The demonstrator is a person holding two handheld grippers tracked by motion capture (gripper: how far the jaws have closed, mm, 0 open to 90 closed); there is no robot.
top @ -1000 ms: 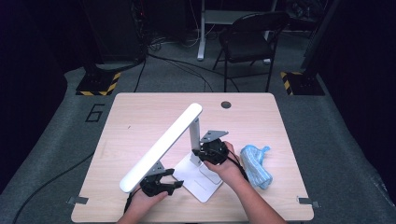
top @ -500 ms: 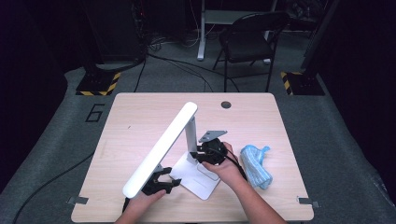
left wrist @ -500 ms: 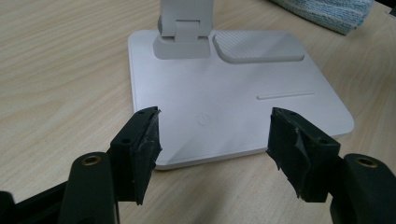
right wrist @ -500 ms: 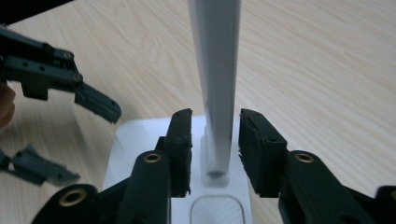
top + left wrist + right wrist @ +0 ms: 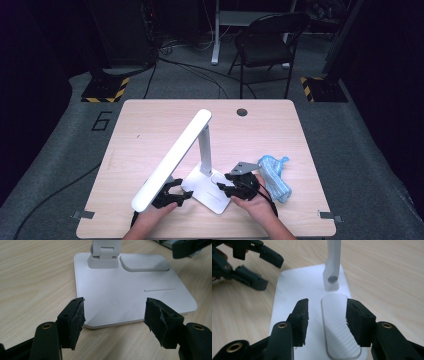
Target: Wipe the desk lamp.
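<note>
The right hand-held gripper (image 5: 228,182) sits low over the right side of the lamp base (image 5: 206,191). Its jaws have just been opening and now stand partly apart. In the right gripper view the right hand-held gripper (image 5: 325,315) straddles the ribbed pad (image 5: 338,327) on the base, with nothing pressed between the pads. Whether the jaw tips touch the base surface cannot be told from these angles. A grey plate rides on top of this hand-held gripper, and a black cable trails back toward the person's right hand (image 5: 257,202).

The left hand-held gripper (image 5: 175,192) rests at the near left edge of the base. Its jaws stand well apart in the left gripper view, where the left hand-held gripper (image 5: 113,312) frames the base's front edge and the power mark (image 5: 115,301). It holds nothing. The person's left hand (image 5: 152,217) grips it from below the frame.

The lamp (image 5: 200,150) stands on the worktop (image 5: 145,130), toward the near centre. Its post (image 5: 204,152) rises from the back of the base, and the long white head (image 5: 172,160) slants from the top of the post down to the near left, passing over the left hand-held gripper.

A blue cloth (image 5: 274,175) lies crumpled on the worktop just beside the right hand-held gripper, on its right. A round cable hole (image 5: 242,112) sits near the far edge of the worktop. A folding chair (image 5: 267,42) stands on the floor beyond.
</note>
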